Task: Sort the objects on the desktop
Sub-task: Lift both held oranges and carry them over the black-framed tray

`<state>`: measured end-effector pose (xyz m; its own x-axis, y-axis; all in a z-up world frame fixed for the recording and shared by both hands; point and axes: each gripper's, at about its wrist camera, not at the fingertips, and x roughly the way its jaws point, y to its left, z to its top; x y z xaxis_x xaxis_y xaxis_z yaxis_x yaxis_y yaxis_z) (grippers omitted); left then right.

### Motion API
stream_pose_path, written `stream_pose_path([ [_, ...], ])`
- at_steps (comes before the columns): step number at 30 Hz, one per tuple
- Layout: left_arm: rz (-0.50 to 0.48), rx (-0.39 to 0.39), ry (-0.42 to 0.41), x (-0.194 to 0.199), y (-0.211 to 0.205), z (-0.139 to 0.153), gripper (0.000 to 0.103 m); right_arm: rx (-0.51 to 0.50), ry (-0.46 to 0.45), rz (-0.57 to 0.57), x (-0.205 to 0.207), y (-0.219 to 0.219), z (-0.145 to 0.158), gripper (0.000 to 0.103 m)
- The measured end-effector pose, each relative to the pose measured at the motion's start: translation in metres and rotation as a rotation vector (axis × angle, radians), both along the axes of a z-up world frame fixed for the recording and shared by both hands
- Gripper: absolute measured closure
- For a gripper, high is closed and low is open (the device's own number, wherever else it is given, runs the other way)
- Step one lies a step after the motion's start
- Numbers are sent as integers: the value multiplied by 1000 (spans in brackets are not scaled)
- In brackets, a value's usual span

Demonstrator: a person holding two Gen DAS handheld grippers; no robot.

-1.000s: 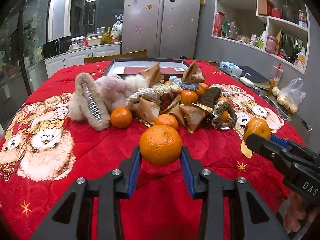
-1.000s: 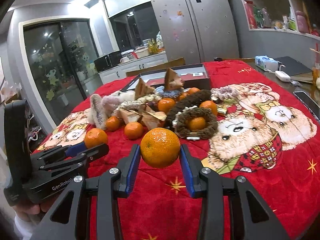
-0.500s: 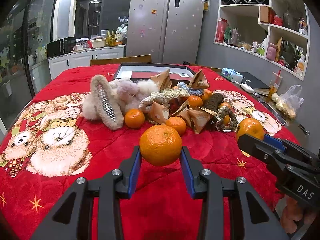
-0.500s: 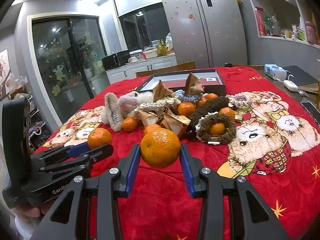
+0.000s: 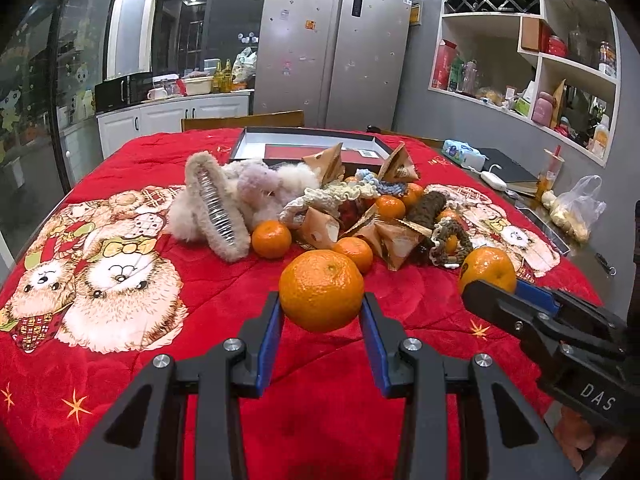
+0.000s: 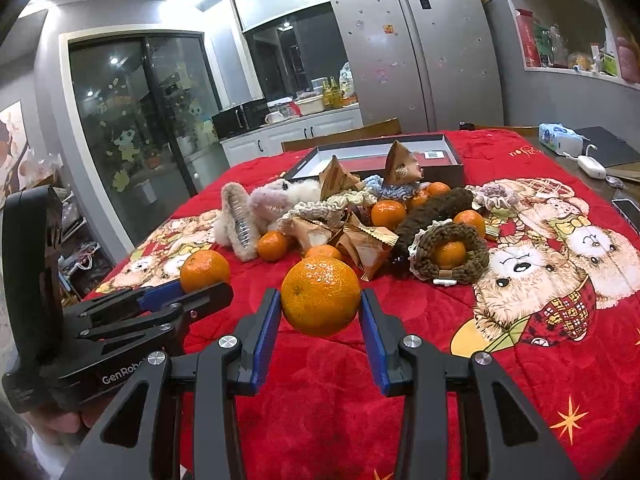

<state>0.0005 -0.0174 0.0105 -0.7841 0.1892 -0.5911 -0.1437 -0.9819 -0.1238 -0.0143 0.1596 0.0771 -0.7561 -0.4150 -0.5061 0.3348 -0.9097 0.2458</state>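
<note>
A mandarin (image 5: 321, 290) in each claw — left (image 5: 322, 320), right (image 6: 320, 316).

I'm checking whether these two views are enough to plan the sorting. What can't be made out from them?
- Left wrist view: the near half of the box floor, hidden by the paper packets and the heap.
- Both views: how many oranges lie in the heap, since scrunchies and packets cover some.
- Right wrist view: the hand holding the left gripper, cut off at the edge.
- Both views: shelf labels, too small.
</note>
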Motion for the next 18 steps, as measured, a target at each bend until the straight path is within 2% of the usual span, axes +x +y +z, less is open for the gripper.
stream_pose_path([
  [9, 2, -12, -20, -6, 2, 21, 63, -19, -8, -7, -4, 7, 21, 65],
  [18, 6, -8, -32, -31, -6, 54, 63, -29, -15, 6, -31, 6, 49, 65],
])
